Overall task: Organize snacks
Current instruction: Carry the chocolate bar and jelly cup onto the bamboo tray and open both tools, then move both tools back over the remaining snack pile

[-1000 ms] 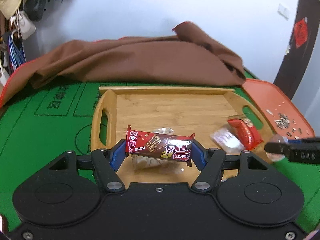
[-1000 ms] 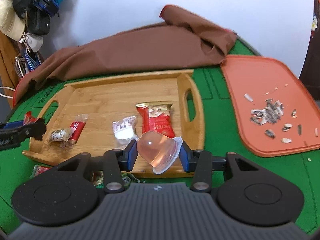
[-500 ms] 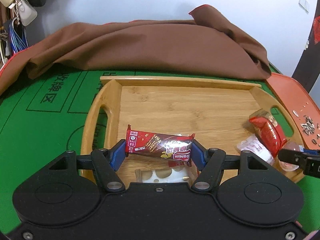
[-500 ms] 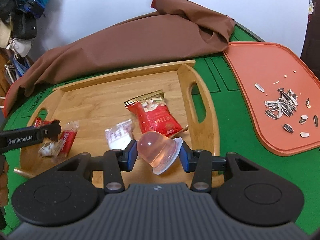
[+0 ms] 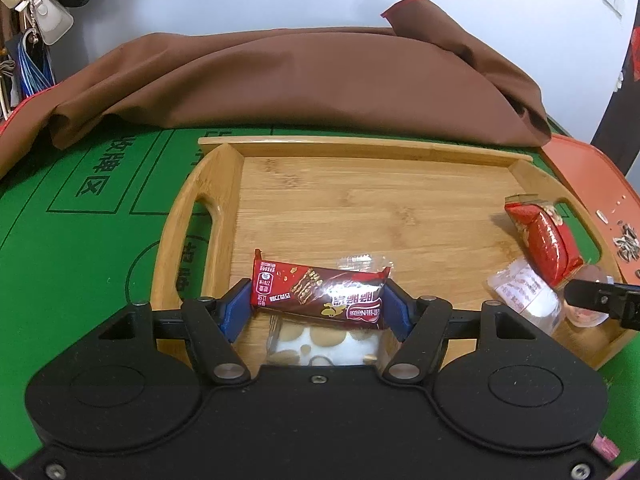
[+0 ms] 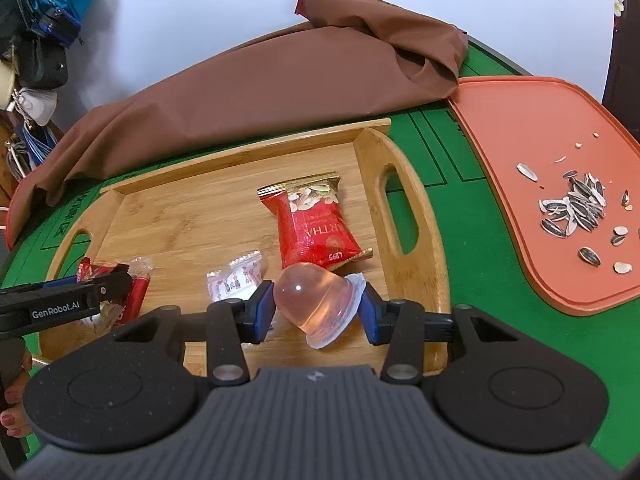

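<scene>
"GenRobot.AI" marks the left hand-held gripper (image 6: pixel 108 286); "Nestle" the chocolate bar (image 5: pixel 320 294).

Left tongs (image 5: pixel 318 312): closed on a dark red chocolate bar (image 5: pixel 320 294), held crosswise between the blue pads (image 5: pixel 236 312).
Below the bar: a clear packet of biscuits (image 5: pixel 324 342) lying on the wooden tray (image 5: pixel 360 148).
Tray's right end: a red nut bag (image 5: pixel 544 238) and a white wrapped sweet (image 5: pixel 524 294), close together.
Right tongs (image 5: pixel 592 300): tip at the tray's right edge, against a jelly cup (image 5: pixel 588 314).
Surface (image 5: pixel 80 240): green felt, brown cloth (image 5: pixel 300 80) heaped behind the tray, orange board (image 5: pixel 588 172) at right.

A green felt table (image 6: pixel 460 216) fills mid-frame. On it lie a wooden tray (image 6: pixel 404 280) at centre, an orange mat (image 6: pixel 520 128) at right, and a brown cloth (image 6: pixel 260 80) across the top.
</scene>
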The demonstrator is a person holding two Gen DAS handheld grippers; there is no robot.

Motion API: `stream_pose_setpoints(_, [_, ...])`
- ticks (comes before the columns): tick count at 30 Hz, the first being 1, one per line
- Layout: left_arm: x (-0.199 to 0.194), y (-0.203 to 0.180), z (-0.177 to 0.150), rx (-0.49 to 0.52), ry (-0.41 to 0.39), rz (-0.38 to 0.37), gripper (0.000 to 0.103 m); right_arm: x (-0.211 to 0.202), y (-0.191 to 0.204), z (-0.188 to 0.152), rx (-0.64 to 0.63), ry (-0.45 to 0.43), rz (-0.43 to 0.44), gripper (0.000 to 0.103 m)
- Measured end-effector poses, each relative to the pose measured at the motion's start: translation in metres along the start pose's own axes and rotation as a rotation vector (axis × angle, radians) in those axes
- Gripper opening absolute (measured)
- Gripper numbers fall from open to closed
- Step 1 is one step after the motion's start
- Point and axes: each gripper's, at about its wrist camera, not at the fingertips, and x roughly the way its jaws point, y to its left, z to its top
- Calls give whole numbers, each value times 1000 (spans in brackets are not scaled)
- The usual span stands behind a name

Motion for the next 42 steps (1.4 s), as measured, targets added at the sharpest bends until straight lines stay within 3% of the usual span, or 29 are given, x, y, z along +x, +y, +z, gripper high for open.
stream_pose_setpoints(1, [-1, 0, -1, 2, -4, 5, 67, -1, -1, -1, 1, -1, 1, 52])
stream_pose_setpoints(3, [-3, 0, -2, 3, -15, 13, 79, -3, -2, -1, 1, -9, 2, 64])
stream_pose_setpoints(12, [-24, -4, -12, 44, -55, 4, 99, -25, -3, -6, -34, -53, 3, 80])
stream_pose_setpoints(33, [-106, -7, -77, 128, -134, -75, 103, -73, 16, -49, -215, -92, 77, 101])
stream_pose_setpoints(42, [-118, -16, -106, 204, -127, -101, 103, -74, 19, -79, -308, -73, 64, 103])
